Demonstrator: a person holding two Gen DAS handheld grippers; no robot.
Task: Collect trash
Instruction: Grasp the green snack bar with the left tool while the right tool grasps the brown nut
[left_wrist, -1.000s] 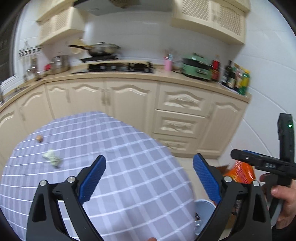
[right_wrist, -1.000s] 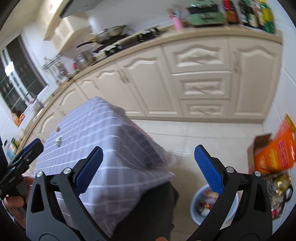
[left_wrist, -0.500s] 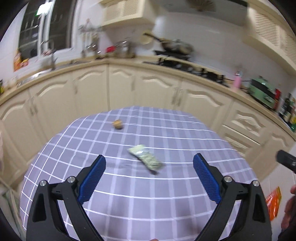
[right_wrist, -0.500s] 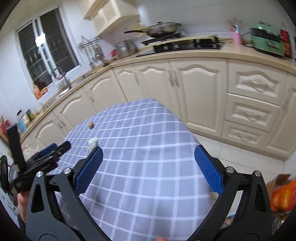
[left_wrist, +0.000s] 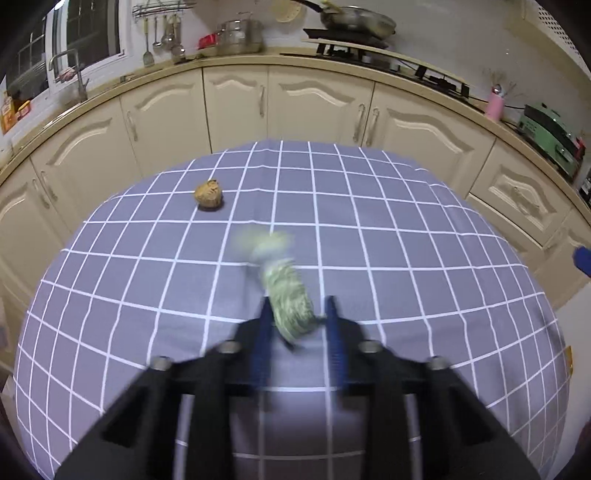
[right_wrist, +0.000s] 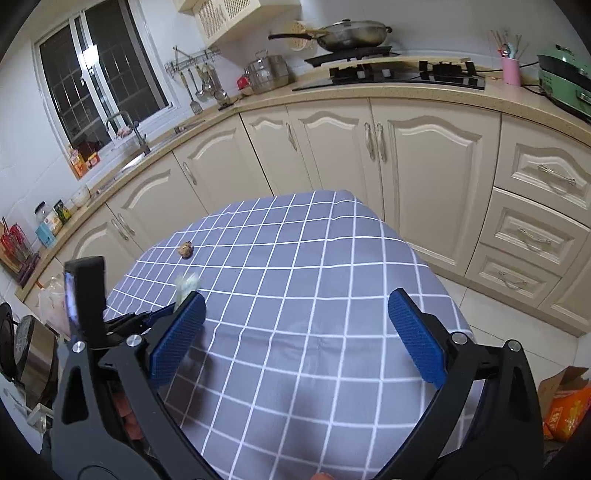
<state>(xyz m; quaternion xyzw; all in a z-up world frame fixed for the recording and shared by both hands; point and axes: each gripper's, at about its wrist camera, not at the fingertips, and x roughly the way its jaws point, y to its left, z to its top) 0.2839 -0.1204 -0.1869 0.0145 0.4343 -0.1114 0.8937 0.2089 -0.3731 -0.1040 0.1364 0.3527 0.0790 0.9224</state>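
A crumpled green wrapper (left_wrist: 286, 291) lies on the grey checked tablecloth (left_wrist: 406, 258), its near end between my left gripper's (left_wrist: 297, 314) blue fingers. The jaws have closed in around it; the view is blurred. A small brown walnut-like lump (left_wrist: 209, 194) sits farther back left on the cloth. In the right wrist view my right gripper (right_wrist: 295, 328) is open and empty above the table's near edge. The wrapper (right_wrist: 186, 284) and the lump (right_wrist: 185, 249) show at its left, beside the left gripper's body (right_wrist: 86, 295).
Cream kitchen cabinets (left_wrist: 314, 103) and a counter curve behind the table. A stove with a pan (right_wrist: 347, 33) stands at the back. An orange bag in a cardboard box (right_wrist: 565, 406) sits on the floor at right. A sink (right_wrist: 122, 133) is at the left under a window.
My left gripper has dropped toward the table and its jaws have closed from wide open onto the green wrapper. My right gripper has stayed open and moved a little nearer the table.
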